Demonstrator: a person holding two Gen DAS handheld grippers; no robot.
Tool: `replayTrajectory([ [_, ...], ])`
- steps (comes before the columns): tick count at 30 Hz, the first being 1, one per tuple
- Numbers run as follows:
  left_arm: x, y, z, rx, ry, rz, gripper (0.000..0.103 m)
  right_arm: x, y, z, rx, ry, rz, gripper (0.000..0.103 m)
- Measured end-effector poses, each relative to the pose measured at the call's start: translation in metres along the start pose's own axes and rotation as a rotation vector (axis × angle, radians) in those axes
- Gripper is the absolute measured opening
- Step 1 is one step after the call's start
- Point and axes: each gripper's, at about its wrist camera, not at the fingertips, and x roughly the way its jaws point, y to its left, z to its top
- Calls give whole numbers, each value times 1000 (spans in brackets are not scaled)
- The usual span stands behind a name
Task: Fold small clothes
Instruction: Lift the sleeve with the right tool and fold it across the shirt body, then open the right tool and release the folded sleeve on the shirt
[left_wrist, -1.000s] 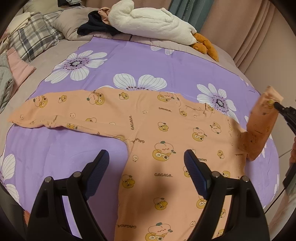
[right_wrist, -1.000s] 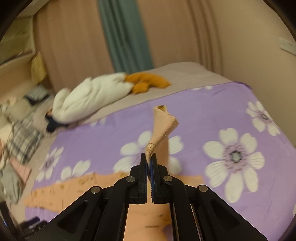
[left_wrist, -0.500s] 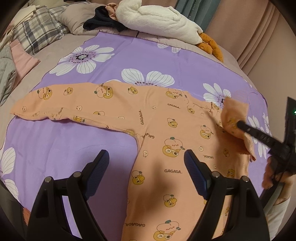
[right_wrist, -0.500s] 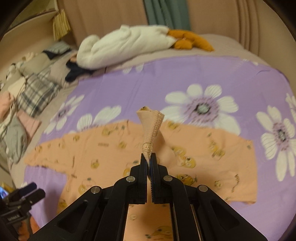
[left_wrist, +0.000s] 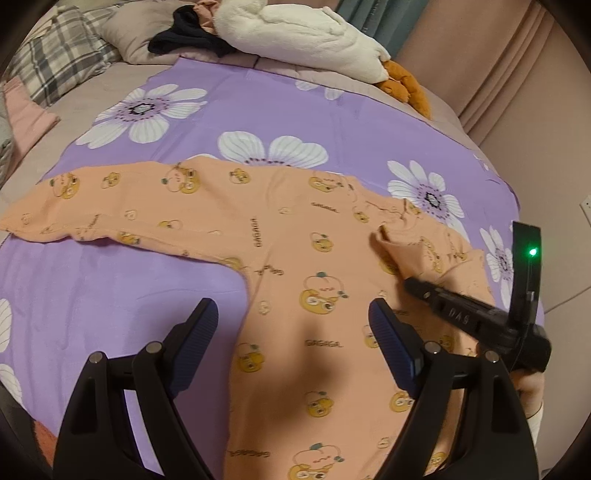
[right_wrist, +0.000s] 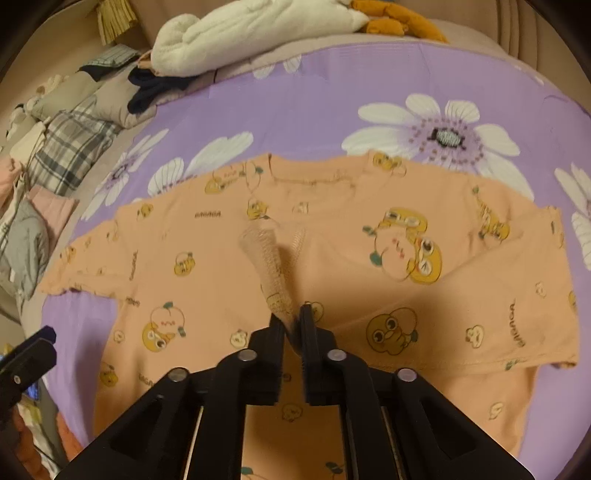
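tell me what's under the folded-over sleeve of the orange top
The sleeve lies on the orange top, over its chest, cuff between the right gripper jaws, which have just been opening. The chest print beneath it is covered; the purple flowered sheet lies under the whole top.

The left gripper (left_wrist: 291, 325) hung wide open over the orange baby suit (left_wrist: 280, 243), which lay flat on the purple flower sheet (left_wrist: 295, 110).

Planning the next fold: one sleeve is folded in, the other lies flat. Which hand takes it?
Left, probably. The left gripper hangs open and empty on the side of the flat sleeve. The right gripper has just been opening, with the folded cuff between its fingers.
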Motion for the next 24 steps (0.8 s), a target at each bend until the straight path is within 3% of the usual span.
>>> replayTrajectory([
  [1, 1, -2, 1, 0, 3, -11, 84, -3, 0, -2, -3, 2, 17, 19],
  [3, 5, -9, 4, 4, 11, -42, 84, -13, 1, -3, -4, -16, 48, 49],
  [5, 9, -14, 7, 6, 21, -71, 84, -29, -1, -6, -3, -56, 69, 61],
  [11, 37, -40, 15, 38, 61, -137, 84, -61, -28, -9, 56, -129, 22, 62],
  [21, 105, -76, 22, 69, 160, -205, 83, -88, -95, -29, 272, -211, -104, 62],
  [23, 116, -81, 21, 67, 183, -223, 78, -91, -104, -33, 299, -218, -112, 62],
  [24, 120, -82, 20, 64, 194, -232, 69, -92, -107, -34, 311, -220, -120, 62],
])
